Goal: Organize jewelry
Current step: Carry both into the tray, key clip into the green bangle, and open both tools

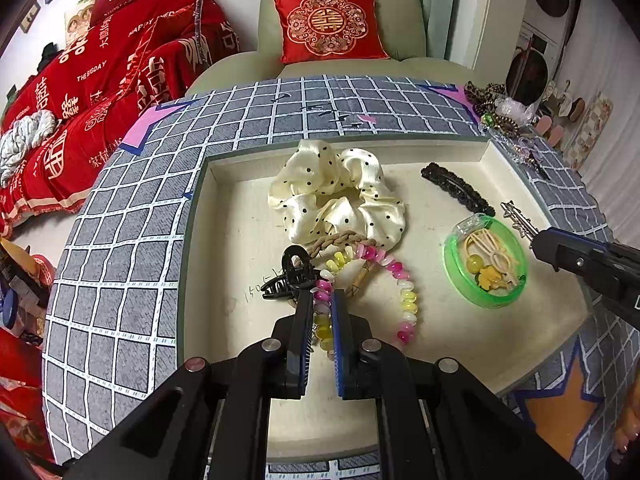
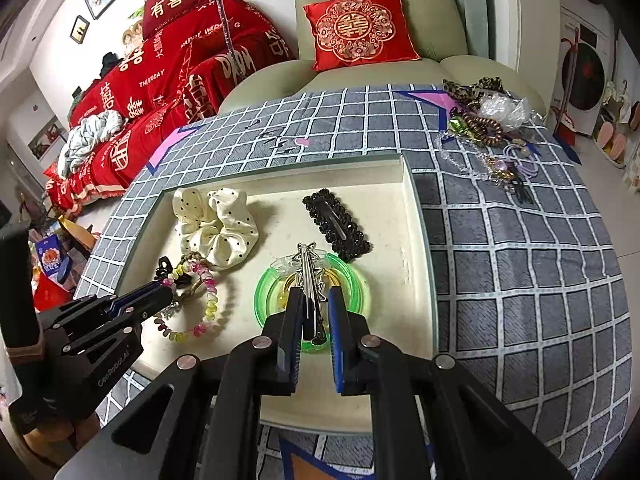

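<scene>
A checked cloth covers the desk (image 2: pixel 520 264), on which a shallow cream tray (image 1: pixel 224 240) holds a dotted scrunchie (image 1: pixel 340 192) and a green round box (image 2: pixel 264 284). The right hand-held gripper (image 2: pixel 314 300) pinches a silver star hairpin (image 2: pixel 308 268), long axis toward twelve o'clock, above that box. The left hand-held gripper (image 1: pixel 323 300) pinches the pink-and-yellow bead bracelet (image 1: pixel 404 280), which curves toward two o'clock.

My left gripper (image 1: pixel 322 300) covers part of the pink-and-yellow bead bracelet (image 1: pixel 404 280) — whether its pads pinch any beads, I cannot tell. The silver star clip (image 2: pixel 307 276) hides part of the green case (image 2: pixel 352 280). The far jewelry pile (image 2: pixel 484 128) is too tangled to sort out.
</scene>
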The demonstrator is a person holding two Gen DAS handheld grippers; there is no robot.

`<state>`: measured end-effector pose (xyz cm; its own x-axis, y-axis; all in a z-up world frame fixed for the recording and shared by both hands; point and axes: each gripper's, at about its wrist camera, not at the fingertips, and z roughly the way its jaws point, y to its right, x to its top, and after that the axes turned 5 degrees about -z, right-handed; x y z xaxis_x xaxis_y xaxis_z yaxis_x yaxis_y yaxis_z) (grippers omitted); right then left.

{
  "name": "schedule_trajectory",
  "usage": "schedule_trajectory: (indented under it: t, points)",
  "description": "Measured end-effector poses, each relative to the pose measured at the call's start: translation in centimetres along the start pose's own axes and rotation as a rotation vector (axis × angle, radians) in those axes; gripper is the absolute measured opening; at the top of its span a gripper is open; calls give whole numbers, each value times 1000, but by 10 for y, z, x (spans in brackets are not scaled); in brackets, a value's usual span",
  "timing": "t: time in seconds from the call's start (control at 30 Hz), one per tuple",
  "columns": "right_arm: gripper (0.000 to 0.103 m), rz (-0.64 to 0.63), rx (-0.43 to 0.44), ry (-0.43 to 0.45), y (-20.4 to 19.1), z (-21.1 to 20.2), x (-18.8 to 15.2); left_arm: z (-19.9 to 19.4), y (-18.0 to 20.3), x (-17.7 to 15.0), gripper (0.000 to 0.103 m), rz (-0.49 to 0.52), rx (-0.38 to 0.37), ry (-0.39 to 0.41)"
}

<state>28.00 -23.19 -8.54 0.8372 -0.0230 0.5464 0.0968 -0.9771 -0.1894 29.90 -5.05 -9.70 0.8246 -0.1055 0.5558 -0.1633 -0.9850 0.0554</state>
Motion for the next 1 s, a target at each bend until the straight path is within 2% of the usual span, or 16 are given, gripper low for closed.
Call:
schedule_trajectory:
  t: [0.17,0.5,0.67,0.77,0.8,0.83,1.0]
  points:
    - [14,11,1,-17,1,11,-4,8,4,0,17,14,4,-15]
    - [14,18,-3,-53,5,26,-9,8,15,-2,17,91,76,-6]
    - [16,19,3,-59,6,28,-9,7,15,-3,17,85,92,-9]
    - [31,18,10,-60,5,28,-8,7,14,-2,17,74,101,-12]
    - [40,18,8,-58,5,28,-8,6,13,-2,17,72,105,-10]
    - [43,21,6,-51,4,25,-7,5,13,-2,17,71,107,-6]
    - [44,29,9,-14,3,12,-5,2,10,-1,18,60,104,-6]
